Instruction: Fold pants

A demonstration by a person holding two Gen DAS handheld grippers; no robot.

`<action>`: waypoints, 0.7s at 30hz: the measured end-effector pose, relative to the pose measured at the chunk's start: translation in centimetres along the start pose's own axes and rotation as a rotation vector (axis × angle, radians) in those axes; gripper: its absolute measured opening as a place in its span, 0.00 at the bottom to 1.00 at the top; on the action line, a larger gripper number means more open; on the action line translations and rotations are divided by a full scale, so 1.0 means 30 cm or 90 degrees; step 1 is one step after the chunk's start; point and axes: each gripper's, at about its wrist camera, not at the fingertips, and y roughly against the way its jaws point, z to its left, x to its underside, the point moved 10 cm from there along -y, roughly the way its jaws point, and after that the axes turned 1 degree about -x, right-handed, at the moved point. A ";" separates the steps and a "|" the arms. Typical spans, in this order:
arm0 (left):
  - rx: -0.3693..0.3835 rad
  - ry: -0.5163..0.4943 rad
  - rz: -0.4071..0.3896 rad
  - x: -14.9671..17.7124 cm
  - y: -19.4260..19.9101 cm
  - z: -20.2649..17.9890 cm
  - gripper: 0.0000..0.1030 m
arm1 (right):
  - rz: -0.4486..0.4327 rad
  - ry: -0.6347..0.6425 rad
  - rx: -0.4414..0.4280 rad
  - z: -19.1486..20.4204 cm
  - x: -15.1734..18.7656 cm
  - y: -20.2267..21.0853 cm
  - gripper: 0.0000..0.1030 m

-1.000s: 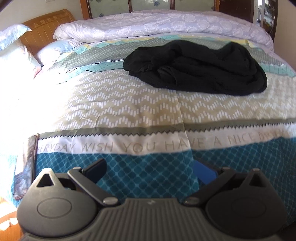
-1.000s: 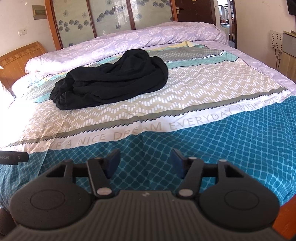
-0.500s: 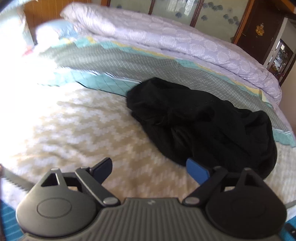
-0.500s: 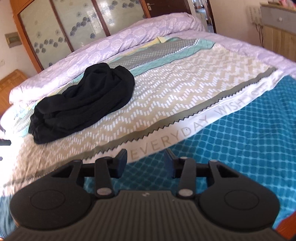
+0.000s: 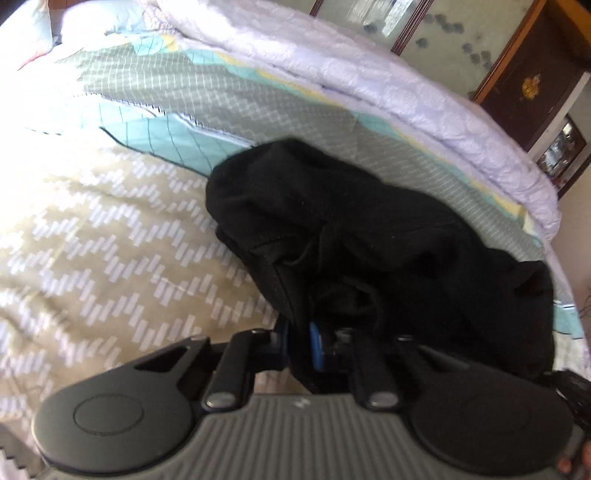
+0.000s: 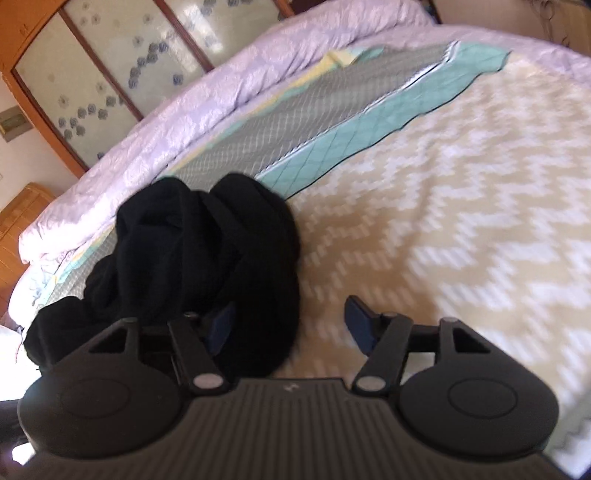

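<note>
There is one pair of black pants (image 5: 369, 236), in a single crumpled heap; there is one bedspread (image 5: 92, 240) under it; one rolled lilac quilt (image 5: 406, 92) lies along the far edge; one pillow (image 5: 22, 29) shows in the left wrist view, only partly, so I cannot tell if more are there. There are two grippers; the left gripper (image 5: 297, 338) and the right gripper (image 6: 291, 325), each with two fingers; three glass panels (image 6: 74, 88) show behind the bed in the right wrist view.
</note>
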 end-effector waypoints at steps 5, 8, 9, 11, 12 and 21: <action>0.059 -0.013 -0.063 0.036 0.312 0.023 0.10 | -0.056 -0.016 -0.069 0.109 -0.063 0.169 0.09; 0.073 -0.031 -0.077 0.119 0.495 0.058 0.10 | -0.096 0.009 -0.105 0.151 -0.066 0.400 0.09; 0.078 -0.035 -0.076 0.154 0.548 0.071 0.10 | -0.100 0.007 -0.115 0.147 -0.051 0.470 0.09; 0.084 -0.038 -0.070 0.227 0.646 0.101 0.10 | -0.107 0.008 -0.126 0.122 -0.008 0.607 0.09; 0.092 -0.033 -0.061 0.273 0.689 0.118 0.10 | -0.110 0.010 -0.124 0.108 0.009 0.666 0.09; 0.083 -0.038 0.086 0.608 0.788 0.198 0.17 | -0.032 0.075 0.029 -0.121 0.367 0.904 0.13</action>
